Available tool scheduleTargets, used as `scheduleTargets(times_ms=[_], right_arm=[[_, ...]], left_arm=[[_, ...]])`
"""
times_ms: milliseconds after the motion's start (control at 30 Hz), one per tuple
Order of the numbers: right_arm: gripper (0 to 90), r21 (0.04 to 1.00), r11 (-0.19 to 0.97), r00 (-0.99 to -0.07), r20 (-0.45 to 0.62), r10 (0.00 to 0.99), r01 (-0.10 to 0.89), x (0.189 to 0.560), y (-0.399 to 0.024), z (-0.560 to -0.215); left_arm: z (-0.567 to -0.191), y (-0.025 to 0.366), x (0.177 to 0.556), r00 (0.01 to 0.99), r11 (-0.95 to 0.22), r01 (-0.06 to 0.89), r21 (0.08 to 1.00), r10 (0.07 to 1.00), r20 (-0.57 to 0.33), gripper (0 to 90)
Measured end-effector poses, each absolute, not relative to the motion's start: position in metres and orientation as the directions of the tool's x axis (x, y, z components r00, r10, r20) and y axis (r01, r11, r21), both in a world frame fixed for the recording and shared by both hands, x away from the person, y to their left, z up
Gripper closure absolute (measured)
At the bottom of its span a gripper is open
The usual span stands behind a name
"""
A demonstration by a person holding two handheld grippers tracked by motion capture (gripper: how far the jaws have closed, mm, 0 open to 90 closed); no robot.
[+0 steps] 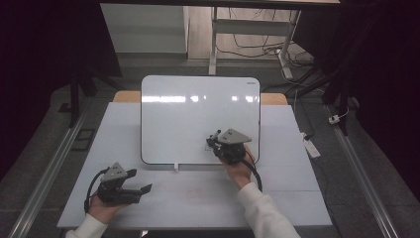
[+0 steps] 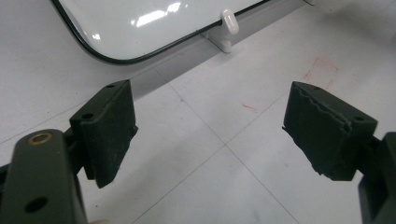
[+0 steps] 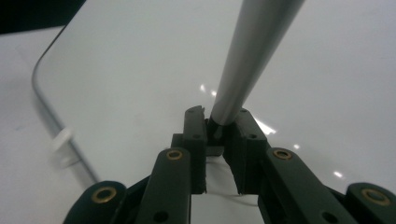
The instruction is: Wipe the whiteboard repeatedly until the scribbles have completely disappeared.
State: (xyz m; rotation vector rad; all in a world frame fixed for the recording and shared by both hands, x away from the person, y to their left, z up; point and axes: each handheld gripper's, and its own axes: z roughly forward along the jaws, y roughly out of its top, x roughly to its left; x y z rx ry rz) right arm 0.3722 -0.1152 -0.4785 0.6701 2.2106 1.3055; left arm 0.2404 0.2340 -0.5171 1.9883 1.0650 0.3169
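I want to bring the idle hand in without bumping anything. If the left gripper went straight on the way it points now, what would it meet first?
Probably the white clip on the rounded near edge of the glossy white whiteboard. The left gripper, jaws open and empty, points across bare pale tabletop towards it, though depth is hard to judge.

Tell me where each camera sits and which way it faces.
High view: above the person's side, looking forward and down on the whiteboard; forearms, both hand-held grippers.
Left gripper view: rides the left hand-held gripper, open jaws over the table.
Right gripper view: right hand-held gripper clamping a grey pen.
Shared: whiteboard.
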Motion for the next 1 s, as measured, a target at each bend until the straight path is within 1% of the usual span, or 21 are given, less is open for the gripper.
scheduleTargets(times_ms=[33,100,133,167,233,333,400,467,567,600,633,700,733,800,867,900,933,1000], right_arm=[[77.6,0.875,0.459,-0.793,-0.168,0.585,0.154,0.367,-0.108,-0.483],[77.7,0.856,0.502,-0.812,-0.207,0.546,0.119,0.362,-0.099,-0.488],[77.7,0.859,0.499,-0.811,-0.205,0.548,0.12,0.363,-0.099,-0.487],[77.7,0.872,0.471,-0.799,-0.188,0.571,0.132,0.367,-0.103,-0.485],[77.7,0.898,0.414,-0.748,-0.171,0.642,0.15,0.376,-0.116,-0.476],[77.7,0.905,0.395,-0.721,-0.167,0.673,0.159,0.382,-0.125,-0.469],[77.7,0.899,0.415,-0.721,-0.193,0.665,0.142,0.381,-0.123,-0.469],[77.7,0.898,0.412,-0.754,-0.162,0.636,0.154,0.378,-0.119,-0.474],[77.7,0.877,0.465,-0.779,-0.205,0.592,0.122,0.373,-0.113,-0.479],[77.7,0.878,0.463,-0.775,-0.207,0.597,0.122,0.374,-0.114,-0.477],[77.7,0.887,0.443,-0.75,-0.204,0.629,0.131,0.376,-0.12,-0.474],[77.6,0.906,0.395,-0.722,-0.169,0.671,0.154,0.382,-0.131,-0.47],[77.7,0.909,0.382,-0.724,-0.151,0.673,0.165,0.383,-0.133,-0.47],[77.7,0.902,0.398,-0.74,-0.152,0.655,0.167,0.378,-0.128,-0.474],[77.6,0.871,0.472,-0.789,-0.19,0.584,0.139,0.366,-0.113,-0.484],[77.7,0.86,0.495,-0.796,-0.214,0.567,0.121,0.363,-0.109,-0.486],[77.7,0.856,0.504,-0.794,-0.227,0.564,0.113,0.362,-0.107,-0.485],[77.7,0.88,0.457,-0.771,-0.198,0.605,0.132,0.369,-0.117,-0.481]], left_arm=[[-0.517,0.234,0.241,0.609,-0.291,0.568,0.77,0.778,-0.155,17.4],[-0.518,0.233,0.241,0.611,-0.294,0.568,0.769,0.777,-0.154,17.4],[-0.517,0.234,0.24,0.61,-0.293,0.567,0.769,0.778,-0.153,17.4],[-0.517,0.234,0.239,0.609,-0.291,0.566,0.771,0.778,-0.153,17.4],[-0.516,0.235,0.239,0.607,-0.287,0.564,0.774,0.78,-0.152,17.4],[-0.517,0.235,0.24,0.606,-0.286,0.566,0.773,0.78,-0.155,17.4],[-0.517,0.235,0.241,0.609,-0.291,0.568,0.77,0.778,-0.154,17.4],[-0.517,0.234,0.24,0.609,-0.291,0.566,0.771,0.778,-0.153,17.4],[-0.517,0.235,0.24,0.607,-0.287,0.565,0.773,0.78,-0.154,17.4],[-0.517,0.235,0.239,0.606,-0.287,0.565,0.774,0.78,-0.153,17.4],[-0.517,0.235,0.239,0.607,-0.288,0.564,0.774,0.78,-0.152,17.4],[-0.517,0.235,0.239,0.61,-0.29,0.563,0.774,0.778,-0.152,17.4],[-0.517,0.234,0.24,0.609,-0.29,0.564,0.774,0.778,-0.152,17.4],[-0.517,0.234,0.24,0.61,-0.291,0.565,0.772,0.778,-0.153,17.4],[-0.517,0.233,0.241,0.61,-0.294,0.567,0.769,0.777,-0.153,17.4],[-0.517,0.233,0.241,0.612,-0.296,0.566,0.769,0.777,-0.151,17.4],[-0.517,0.233,0.24,0.612,-0.296,0.565,0.771,0.776,-0.151,17.4],[-0.516,0.233,0.239,0.611,-0.293,0.563,0.773,0.777,-0.15,17.4]])
